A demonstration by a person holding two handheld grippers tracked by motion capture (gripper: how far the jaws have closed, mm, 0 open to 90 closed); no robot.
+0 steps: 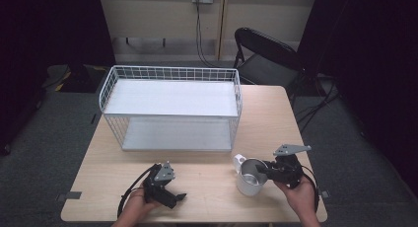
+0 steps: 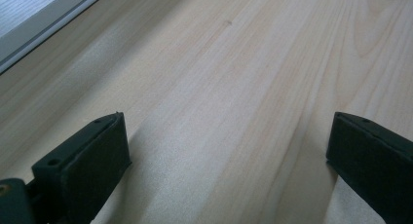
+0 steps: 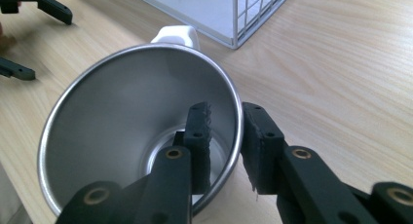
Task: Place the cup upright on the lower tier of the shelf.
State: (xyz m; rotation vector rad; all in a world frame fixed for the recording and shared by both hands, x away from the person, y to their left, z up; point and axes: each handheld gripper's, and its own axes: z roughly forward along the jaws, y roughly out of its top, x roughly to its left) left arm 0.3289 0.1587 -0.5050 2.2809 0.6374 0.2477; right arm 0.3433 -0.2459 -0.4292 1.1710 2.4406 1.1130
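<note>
A white mug (image 1: pixel 250 176) with a steel inside stands at the table's front right, its white handle turned toward the rack. My right gripper (image 1: pixel 260 170) is shut on the mug's rim from the right. In the right gripper view one jaw sits inside the mug (image 3: pixel 126 102) and the other outside, the right gripper (image 3: pixel 224 109) pinching the wall between them. My left gripper (image 1: pixel 180 197) is held low over the front of the table, left of the mug. Its jaws stand wide apart in the left gripper view, the left gripper (image 2: pixel 226 131) open over bare wood.
A white wire rack (image 1: pixel 167 71) with two shelves stands across the back of the wooden table (image 1: pixel 207 168), its corner (image 3: pixel 253 9) just beyond the mug. A black folding chair (image 1: pixel 266 54) stands behind the table at the right. Cables trail from both grippers.
</note>
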